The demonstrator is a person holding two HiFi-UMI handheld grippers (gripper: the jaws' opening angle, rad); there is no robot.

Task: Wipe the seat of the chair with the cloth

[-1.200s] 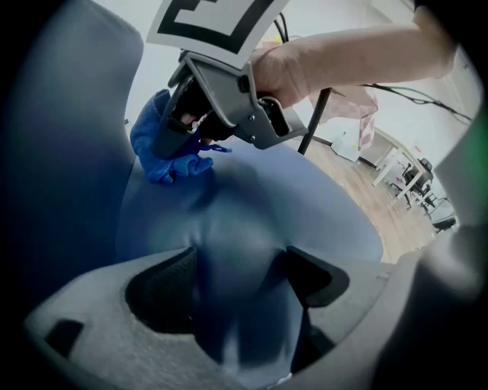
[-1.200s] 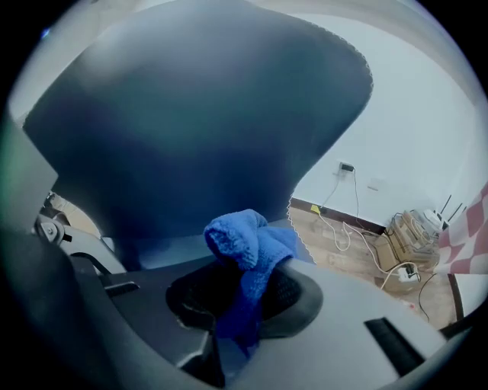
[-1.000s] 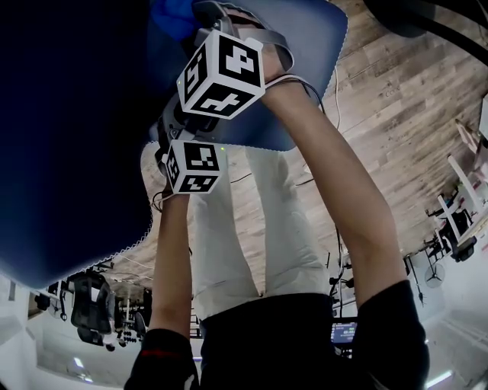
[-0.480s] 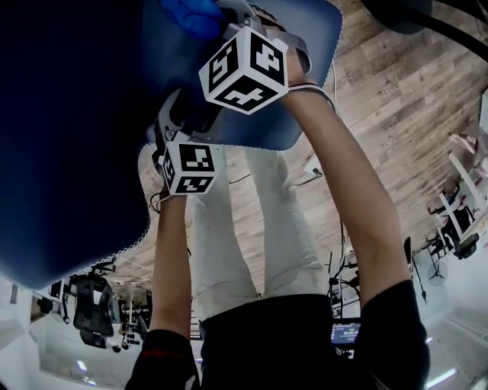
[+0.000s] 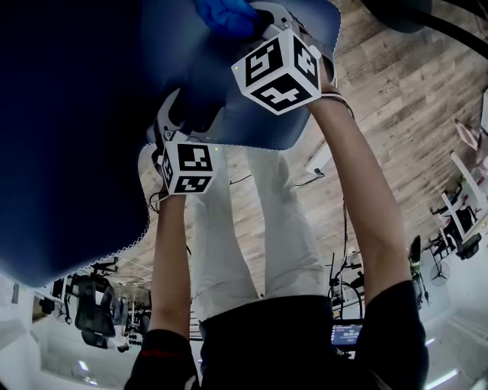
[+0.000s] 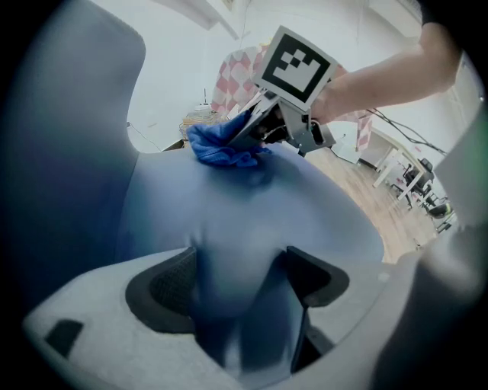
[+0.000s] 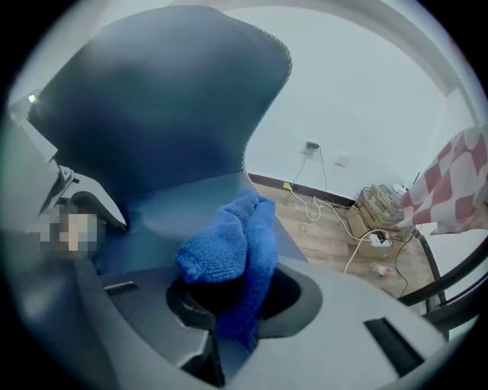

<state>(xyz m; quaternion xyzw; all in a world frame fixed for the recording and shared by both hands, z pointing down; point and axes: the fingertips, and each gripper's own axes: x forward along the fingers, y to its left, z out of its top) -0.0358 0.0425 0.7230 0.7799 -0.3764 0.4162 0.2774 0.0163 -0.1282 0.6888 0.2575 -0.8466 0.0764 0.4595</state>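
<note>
Blue chair seat [image 5: 255, 122] has the bunched blue cloth [image 5: 225, 15] touching its surface, and the wood-plank floor [image 5: 396, 99] below carries loose white cables [image 7: 313, 204] near the wall.

Blue cloth [image 7: 229, 251] between the fingers [image 7: 185, 308] of the right gripper [image 7: 236, 301], over the chair seat [image 7: 175, 209]

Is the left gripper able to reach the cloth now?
Probably not: the left gripper is clamped on the edge of the seat, and the right gripper holds the cloth farther across it.
</note>
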